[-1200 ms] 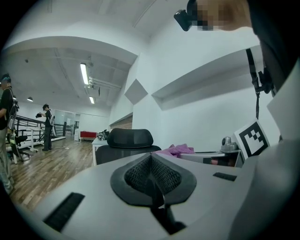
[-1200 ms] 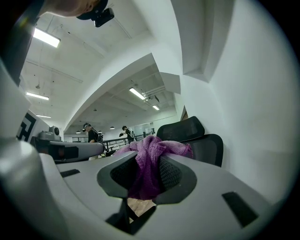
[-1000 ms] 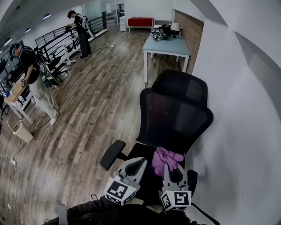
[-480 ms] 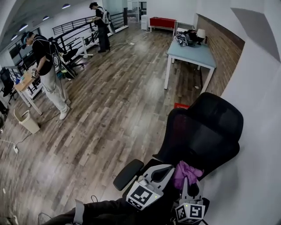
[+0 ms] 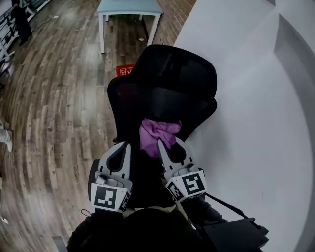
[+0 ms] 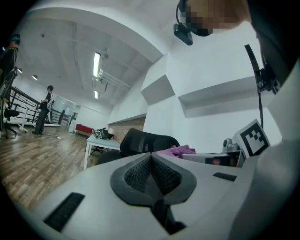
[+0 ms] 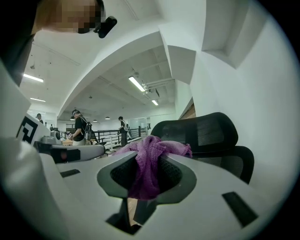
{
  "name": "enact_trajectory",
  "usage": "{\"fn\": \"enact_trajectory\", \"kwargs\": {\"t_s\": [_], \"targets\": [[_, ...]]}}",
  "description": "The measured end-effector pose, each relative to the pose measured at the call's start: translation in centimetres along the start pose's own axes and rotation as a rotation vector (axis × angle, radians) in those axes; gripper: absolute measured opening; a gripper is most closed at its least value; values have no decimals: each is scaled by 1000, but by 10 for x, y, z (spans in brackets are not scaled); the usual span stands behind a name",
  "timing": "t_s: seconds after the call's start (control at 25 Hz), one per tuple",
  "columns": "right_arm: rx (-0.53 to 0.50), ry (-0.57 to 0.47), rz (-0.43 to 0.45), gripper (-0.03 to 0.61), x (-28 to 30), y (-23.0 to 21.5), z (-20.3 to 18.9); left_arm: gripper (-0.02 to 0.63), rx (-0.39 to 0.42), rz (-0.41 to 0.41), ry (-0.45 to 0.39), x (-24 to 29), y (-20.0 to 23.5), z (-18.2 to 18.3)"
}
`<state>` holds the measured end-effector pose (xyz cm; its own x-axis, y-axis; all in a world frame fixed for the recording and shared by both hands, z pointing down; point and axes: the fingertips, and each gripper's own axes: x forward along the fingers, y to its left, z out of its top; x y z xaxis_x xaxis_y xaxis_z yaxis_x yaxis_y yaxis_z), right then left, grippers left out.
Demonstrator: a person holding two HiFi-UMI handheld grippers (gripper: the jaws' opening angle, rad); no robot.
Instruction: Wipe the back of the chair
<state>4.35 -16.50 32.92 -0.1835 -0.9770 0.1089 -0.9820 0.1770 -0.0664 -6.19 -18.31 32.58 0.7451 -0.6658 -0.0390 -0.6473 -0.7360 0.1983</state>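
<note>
A black mesh office chair [image 5: 165,86] stands against the white wall, its backrest and headrest facing me. My right gripper [image 5: 166,146] is shut on a crumpled purple cloth [image 5: 157,133], which sits in front of the lower part of the backrest; I cannot tell whether it touches. In the right gripper view the cloth [image 7: 149,161] bulges between the pads, with the chair [image 7: 206,136] just beyond. My left gripper [image 5: 119,150] is beside it on the left, shut and empty. In the left gripper view, the chair [image 6: 149,141] and cloth [image 6: 177,150] lie ahead.
The white wall [image 5: 246,98] runs close along the chair's right side. A light blue table [image 5: 129,7] stands beyond the chair, with a red item [image 5: 125,70] on the wood floor near it. People [image 7: 77,127] stand far off by a railing.
The head view has swung down onto the chair. Both grippers have risen and moved forward, carrying the purple cloth from seat level to the lower backrest.
</note>
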Motion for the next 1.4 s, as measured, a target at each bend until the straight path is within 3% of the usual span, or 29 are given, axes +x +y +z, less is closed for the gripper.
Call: {"fn": "enact_trajectory", "kwargs": {"t_s": [0.16, 0.44, 0.72, 0.96, 1.12, 1.24, 1.4], "targets": [[42, 38, -52, 100, -5, -45, -20, 6, -2, -13, 46, 44, -21, -21], [90, 32, -78, 98, -20, -68, -30, 6, 41, -57, 106, 67, -57, -31], [70, -41, -48, 95, 23, -89, -14, 6, 50, -53, 86, 105, -45, -28], [12, -153, -16, 94, 60, -91, 52, 6, 50, -49, -7, 128, -36, 22], [-43, -232, -4, 92, 89, -86, 114, 6, 92, -32, -18, 119, -25, 44], [-74, -256, -5, 91, 118, -88, 145, 6, 95, -1, 12, 110, -11, 40], [-89, -250, -18, 91, 168, -98, 147, 6, 67, 44, 38, 105, 12, 16]]}}
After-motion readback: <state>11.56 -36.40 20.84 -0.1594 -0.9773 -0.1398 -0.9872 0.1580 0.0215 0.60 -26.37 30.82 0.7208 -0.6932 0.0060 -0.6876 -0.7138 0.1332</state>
